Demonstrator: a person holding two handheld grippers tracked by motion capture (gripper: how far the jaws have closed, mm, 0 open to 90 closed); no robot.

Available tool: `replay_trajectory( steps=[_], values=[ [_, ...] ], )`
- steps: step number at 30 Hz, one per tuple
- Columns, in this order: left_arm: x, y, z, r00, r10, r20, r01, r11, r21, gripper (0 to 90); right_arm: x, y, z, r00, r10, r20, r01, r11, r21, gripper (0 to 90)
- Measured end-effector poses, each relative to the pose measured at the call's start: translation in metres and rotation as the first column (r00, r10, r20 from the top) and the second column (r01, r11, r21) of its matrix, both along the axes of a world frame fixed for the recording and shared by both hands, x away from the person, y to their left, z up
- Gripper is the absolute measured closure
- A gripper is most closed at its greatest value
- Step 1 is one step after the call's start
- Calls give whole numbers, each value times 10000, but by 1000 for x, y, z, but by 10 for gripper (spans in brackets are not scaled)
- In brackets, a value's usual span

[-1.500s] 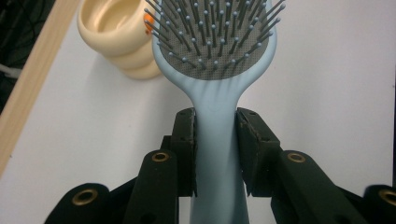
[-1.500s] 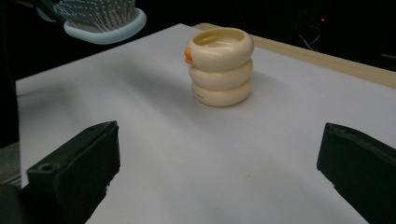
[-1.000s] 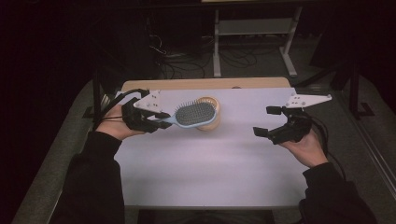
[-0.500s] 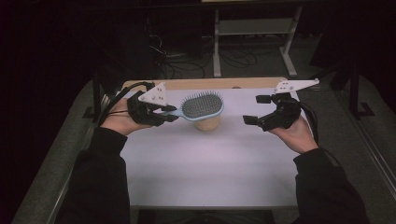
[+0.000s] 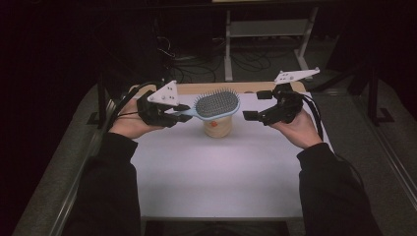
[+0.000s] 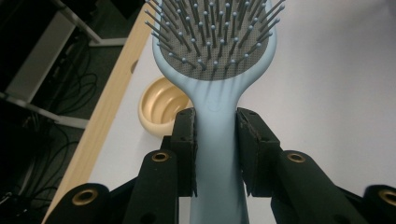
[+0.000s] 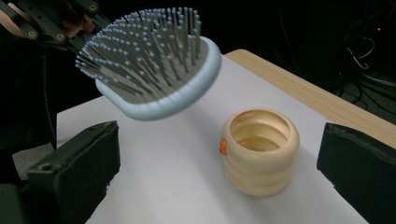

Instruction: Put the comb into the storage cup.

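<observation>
A light blue paddle hairbrush (image 5: pixel 214 104) is held by its handle in the left gripper (image 5: pixel 173 114), whose two black jaws are pressed against either side of the handle just below the brush head, as is seen in the left gripper view, where the hairbrush (image 6: pixel 215 60) rises between the pads (image 6: pixel 185 147). The brush is carried above the table, bristles turned upward, with its head over a small cream-yellow ribbed cup (image 5: pixel 218 127). In the high view the cup is partly covered by the brush head; the cup stands upright on the white table surface (image 5: pixel 216 182), near the far wooden edge (image 5: pixel 196 87).

In the right gripper view the cup (image 7: pixel 259 151) is shown open at the top, apparently empty, with a small orange spot on its side. The hairbrush (image 7: pixel 154 70) is seen up and to the left of it, slightly blurred, and is not touching it. The jaws of the right gripper (image 5: pixel 260 104) are spread wide, nothing is held between them, and the cup lies in the gap between the two pads (image 7: pixel 88 154).

The right gripper is held in the person's right hand (image 5: pixel 297 129) just to the right of the brush head, its jaws pointed toward the brush and cup. The left hand (image 5: pixel 129 125) is wrapped around the left gripper's body. Dark sleeves (image 5: pixel 105 191) are seen entering from the bottom edge. Cables and a metal frame are visible on the dark floor beyond the table.
</observation>
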State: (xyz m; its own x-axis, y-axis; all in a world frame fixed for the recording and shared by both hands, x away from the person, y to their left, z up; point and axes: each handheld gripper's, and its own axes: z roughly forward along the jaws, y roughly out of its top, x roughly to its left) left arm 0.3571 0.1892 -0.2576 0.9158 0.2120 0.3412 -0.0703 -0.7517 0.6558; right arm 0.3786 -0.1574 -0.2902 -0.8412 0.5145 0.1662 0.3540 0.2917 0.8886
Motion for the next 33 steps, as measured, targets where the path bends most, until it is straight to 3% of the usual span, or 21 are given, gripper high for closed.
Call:
replay_trajectory(
  steps=[7,10,13,19,33],
  values=[
    [4,-5,-5,9999,-59,139,63,9995,-325,699,0,19,9,9994,309,139,-308,9995,-37,0],
    [5,-7,-8,9999,-74,94,77,9992,-385,699,3,25,11,9998,161,86,-160,9997,-182,0],
    [5,-8,-9,9998,-95,145,100,9992,-379,698,9,30,11,9998,65,-167,-67,10000,-61,0],
    [6,-6,-14,9998,-22,195,34,9979,-644,698,16,31,11,9972,169,-732,-109,9966,821,38],
    [8,-10,-18,9989,25,470,22,9950,-994,698,24,33,15,9862,373,-1611,-188,9932,1145,157]
  ],
)
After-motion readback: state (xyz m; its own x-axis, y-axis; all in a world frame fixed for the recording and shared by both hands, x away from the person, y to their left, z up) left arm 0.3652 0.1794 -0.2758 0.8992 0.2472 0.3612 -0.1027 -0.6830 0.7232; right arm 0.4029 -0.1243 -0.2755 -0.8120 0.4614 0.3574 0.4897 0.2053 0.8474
